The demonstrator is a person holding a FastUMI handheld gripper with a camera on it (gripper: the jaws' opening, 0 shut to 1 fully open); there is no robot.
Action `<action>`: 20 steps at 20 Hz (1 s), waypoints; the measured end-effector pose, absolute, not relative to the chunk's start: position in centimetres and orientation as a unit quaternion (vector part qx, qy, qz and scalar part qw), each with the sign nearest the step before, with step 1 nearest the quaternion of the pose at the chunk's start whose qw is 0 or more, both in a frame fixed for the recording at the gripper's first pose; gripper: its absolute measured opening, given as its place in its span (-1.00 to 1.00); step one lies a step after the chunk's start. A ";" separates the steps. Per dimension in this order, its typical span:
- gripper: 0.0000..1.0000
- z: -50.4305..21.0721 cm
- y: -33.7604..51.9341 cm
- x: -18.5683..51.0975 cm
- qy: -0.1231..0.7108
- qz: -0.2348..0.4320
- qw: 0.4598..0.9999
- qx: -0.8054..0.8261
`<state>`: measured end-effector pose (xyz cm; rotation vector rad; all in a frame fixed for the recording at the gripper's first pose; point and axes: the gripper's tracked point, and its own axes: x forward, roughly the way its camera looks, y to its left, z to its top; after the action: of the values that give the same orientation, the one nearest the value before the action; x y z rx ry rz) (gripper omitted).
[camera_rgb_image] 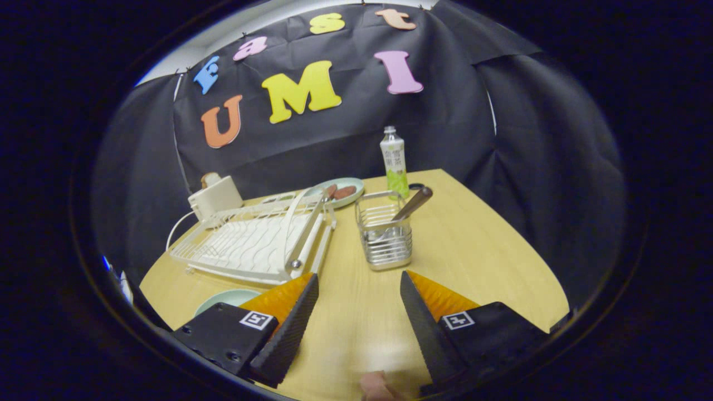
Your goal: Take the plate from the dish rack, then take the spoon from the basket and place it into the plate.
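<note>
The gripper [359, 289] hovered with fingers spread apart, nothing between them. A pale green round plate [223, 301] lay on the wooden table [473, 250] beside the left finger (partly hidden). Just ahead stood the wire mesh basket [384, 239] holding a wooden-handled spoon [413, 204], beside the white wire dish rack [250, 242].

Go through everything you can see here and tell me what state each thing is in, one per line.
gripper: open, nothing between its fingers, above the bare table.
dish rack: no plate standing in it.
light green plate: flat on the table, beside the gripper.
basket: upright, just ahead of the gripper.
spoon: in the basket, leaning, handle up.
bottle: upright, capped.
far plate: holds brown food.
</note>
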<state>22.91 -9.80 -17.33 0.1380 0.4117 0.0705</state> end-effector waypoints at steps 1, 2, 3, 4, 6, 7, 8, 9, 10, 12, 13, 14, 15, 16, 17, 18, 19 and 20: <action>0.87 -16.8 -10.8 23.7 0.181 0.026 0.981 0.068; 0.90 -16.3 -11.7 24.5 0.162 0.017 0.985 0.065; 0.92 -15.8 -12.5 25.4 0.145 0.012 0.988 0.059; 0.93 -15.5 -12.8 26.3 0.131 0.014 0.990 0.056; 0.95 -15.6 -13.1 28.3 0.124 0.020 0.990 0.057; 0.98 -15.9 -13.4 29.4 0.127 0.019 0.990 0.059; 1.00 -16.0 -13.6 30.4 0.128 0.020 0.990 0.064; 1.00 -15.9 -14.0 31.5 0.127 0.014 0.989 0.070; 1.00 -15.8 -14.1 32.4 0.125 0.014 0.989 0.076; 0.87 -15.7 -13.5 33.4 0.124 0.026 0.989 0.077; 0.78 -15.8 -13.5 33.7 0.125 0.020 0.989 0.069; 0.47 -15.9 -13.4 33.8 0.129 0.017 0.990 0.062; 0.32 -15.8 -13.2 34.0 0.130 0.011 0.990 0.059; 0.17 -15.6 -13.3 34.1 0.129 0.004 0.990 0.055; 0.02 -15.4 -13.3 34.1 0.128 0.001 0.990 0.053; -0.33 -14.9 -12.6 34.1 0.124 0.017 0.990 0.056; -0.37 -14.5 -12.0 34.1 0.119 0.015 0.991 0.055; -0.59 -13.9 -12.0 34.3 0.115 0.005 0.993 0.042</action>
<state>34.27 -12.03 -13.92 0.0839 0.2300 0.0099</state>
